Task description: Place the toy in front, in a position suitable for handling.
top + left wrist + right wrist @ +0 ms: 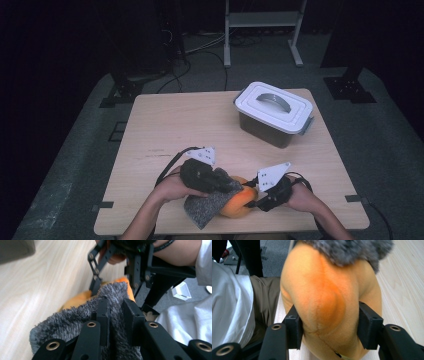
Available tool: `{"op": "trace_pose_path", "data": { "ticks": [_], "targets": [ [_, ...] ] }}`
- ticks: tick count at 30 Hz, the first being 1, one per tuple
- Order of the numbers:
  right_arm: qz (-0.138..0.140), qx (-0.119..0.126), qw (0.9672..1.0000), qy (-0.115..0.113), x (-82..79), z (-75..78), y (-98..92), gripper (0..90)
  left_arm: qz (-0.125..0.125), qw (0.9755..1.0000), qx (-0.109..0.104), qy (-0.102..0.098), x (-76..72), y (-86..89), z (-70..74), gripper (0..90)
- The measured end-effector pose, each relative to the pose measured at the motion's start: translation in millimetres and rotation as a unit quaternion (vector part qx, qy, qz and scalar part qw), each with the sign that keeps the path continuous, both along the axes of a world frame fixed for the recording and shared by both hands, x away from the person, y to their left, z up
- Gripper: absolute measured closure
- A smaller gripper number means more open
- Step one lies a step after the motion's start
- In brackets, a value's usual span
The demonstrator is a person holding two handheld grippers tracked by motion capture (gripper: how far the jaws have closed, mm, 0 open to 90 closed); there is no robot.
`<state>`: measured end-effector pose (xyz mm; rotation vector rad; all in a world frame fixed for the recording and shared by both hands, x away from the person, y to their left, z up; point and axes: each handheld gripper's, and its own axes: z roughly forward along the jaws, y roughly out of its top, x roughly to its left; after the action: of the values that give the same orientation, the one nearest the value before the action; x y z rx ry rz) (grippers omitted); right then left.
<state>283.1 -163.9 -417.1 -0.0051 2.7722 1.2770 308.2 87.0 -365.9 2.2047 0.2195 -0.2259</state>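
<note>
An orange plush toy (239, 206) lies near the table's front edge, partly covered by a grey fuzzy cloth (207, 205). My left gripper (227, 185) is shut on that cloth; in the left gripper view its jaws (115, 312) pinch a fold of the grey cloth (72, 317), with the orange plush (75, 300) peeking out beneath. My right gripper (252, 197) comes in from the right and grips the plush. In the right gripper view both pads of it (329, 327) press into the sides of the orange plush (324, 290), and the grey cloth (344, 250) drapes over its far end.
A dark storage box with a white handled lid (274, 112) stands at the back right of the wooden table (175, 125). The table's front edge is just behind the plush, with the person's white sleeve and lap (232, 305) beside it.
</note>
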Motion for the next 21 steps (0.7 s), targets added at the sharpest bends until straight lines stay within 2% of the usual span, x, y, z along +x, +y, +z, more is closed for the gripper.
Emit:
{"op": "trace_pose_path", "data": {
  "ticks": [3, 5, 6, 8, 9, 16, 21],
  "targets": [
    [0.009, 0.002, 0.9999, -0.007, -2.5, 1.1, 5.7, 47.5, -0.006, 0.9998, 0.008, -0.017, 0.6, -13.9, 7.2, 75.7],
    [0.015, 0.001, 0.9998, -0.013, -4.0, 1.5, 10.1, 47.3, -0.014, 0.9993, 0.023, -0.024, 0.8, -21.0, 8.0, 75.6],
    [0.013, -0.001, 0.9998, -0.013, -4.5, 1.6, 10.8, 47.2, -0.015, 0.9991, 0.029, -0.028, 1.5, -22.4, 8.0, 75.6],
    [0.008, 0.004, 0.9999, -0.007, -2.9, 0.4, 8.1, 47.2, -0.008, 0.9992, 0.029, -0.028, 3.4, -21.0, 7.2, 75.6],
    [0.005, 0.009, 0.9999, -0.003, -2.1, -0.5, 5.8, 47.2, -0.004, 0.9991, 0.031, -0.029, 4.8, -19.1, 6.5, 75.6],
    [-0.005, 0.020, 0.9998, 0.007, 3.5, -1.0, -1.3, 47.2, 0.031, 0.9993, 0.012, -0.015, 13.6, 6.3, -2.0, 75.7],
    [-0.012, 0.029, 0.9994, 0.015, 9.5, -1.7, -7.5, 47.2, 0.060, 0.9982, 0.000, -0.004, 17.6, 27.8, -10.6, 75.7]
  ]
}}
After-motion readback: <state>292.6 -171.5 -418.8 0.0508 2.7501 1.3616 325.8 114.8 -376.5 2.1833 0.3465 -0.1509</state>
